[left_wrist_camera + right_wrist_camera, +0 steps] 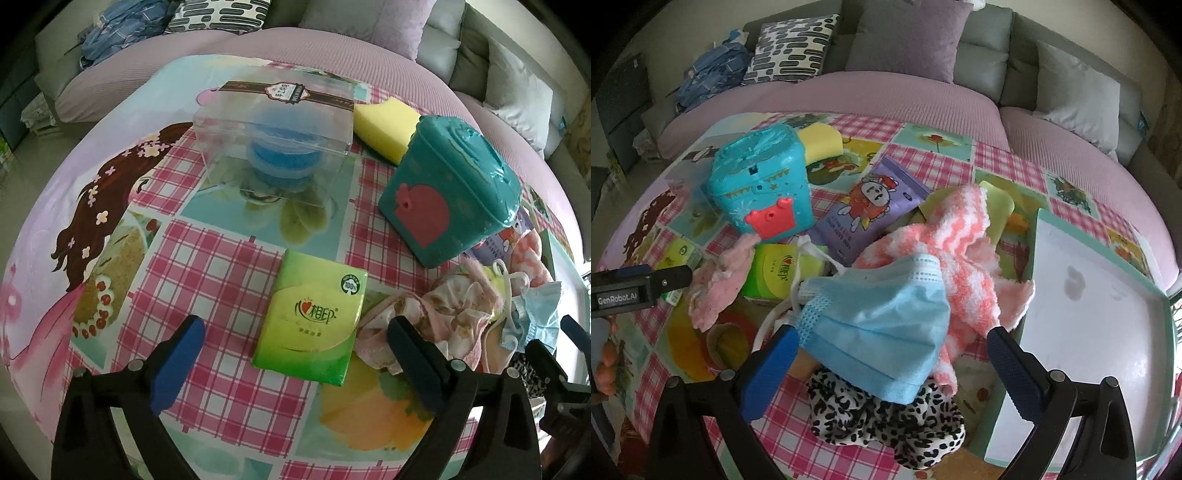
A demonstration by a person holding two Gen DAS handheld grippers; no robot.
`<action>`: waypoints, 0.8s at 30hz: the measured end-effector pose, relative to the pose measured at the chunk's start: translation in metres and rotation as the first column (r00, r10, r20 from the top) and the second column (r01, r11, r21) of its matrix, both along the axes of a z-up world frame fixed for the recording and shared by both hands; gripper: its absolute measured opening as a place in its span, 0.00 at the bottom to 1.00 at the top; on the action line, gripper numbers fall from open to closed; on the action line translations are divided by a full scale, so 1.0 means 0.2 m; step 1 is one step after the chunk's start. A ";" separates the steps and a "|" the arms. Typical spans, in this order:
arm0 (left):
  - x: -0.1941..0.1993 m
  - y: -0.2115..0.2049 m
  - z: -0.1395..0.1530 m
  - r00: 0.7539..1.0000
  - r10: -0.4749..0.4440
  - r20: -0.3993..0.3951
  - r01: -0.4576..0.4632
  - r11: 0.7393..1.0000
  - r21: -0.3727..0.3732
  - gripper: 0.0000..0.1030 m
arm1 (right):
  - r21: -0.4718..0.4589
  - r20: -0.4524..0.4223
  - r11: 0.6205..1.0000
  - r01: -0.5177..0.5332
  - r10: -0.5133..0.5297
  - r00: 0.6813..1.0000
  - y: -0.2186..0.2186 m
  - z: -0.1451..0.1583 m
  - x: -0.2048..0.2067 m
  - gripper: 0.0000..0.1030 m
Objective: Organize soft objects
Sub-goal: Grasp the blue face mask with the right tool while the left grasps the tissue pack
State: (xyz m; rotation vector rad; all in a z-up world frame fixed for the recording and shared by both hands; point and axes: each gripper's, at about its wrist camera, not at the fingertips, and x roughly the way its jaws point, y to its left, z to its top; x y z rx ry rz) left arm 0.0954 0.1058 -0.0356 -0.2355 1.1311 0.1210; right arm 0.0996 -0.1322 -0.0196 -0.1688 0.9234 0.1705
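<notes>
Green tissue pack point(312, 319) lies flat between the spread fingers of the left gripper point(295, 363), long axis running away from the camera. Only the left wrist view shows one clear box point(273, 129). Only the right wrist view shows one white tray point(1086, 295) at the table's right edge. The right gripper point(890, 363), jaws apart, straddles one blue face mask point(882, 328) atop the cloth pile.

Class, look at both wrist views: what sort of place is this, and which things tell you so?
Most likely a home living room. A grey sofa with a patterned cushion stands behind a table under a cartoon tablecloth, strewn with household bits such as a green tissue pack and a blue face mask.
</notes>
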 end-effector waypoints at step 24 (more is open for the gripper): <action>-0.02 0.01 0.02 1.000 0.009 0.003 -0.009 1.000 -0.019 0.59 | 0.032 -0.008 0.999 0.001 0.000 1.000 0.00 -0.03 0.00 0.44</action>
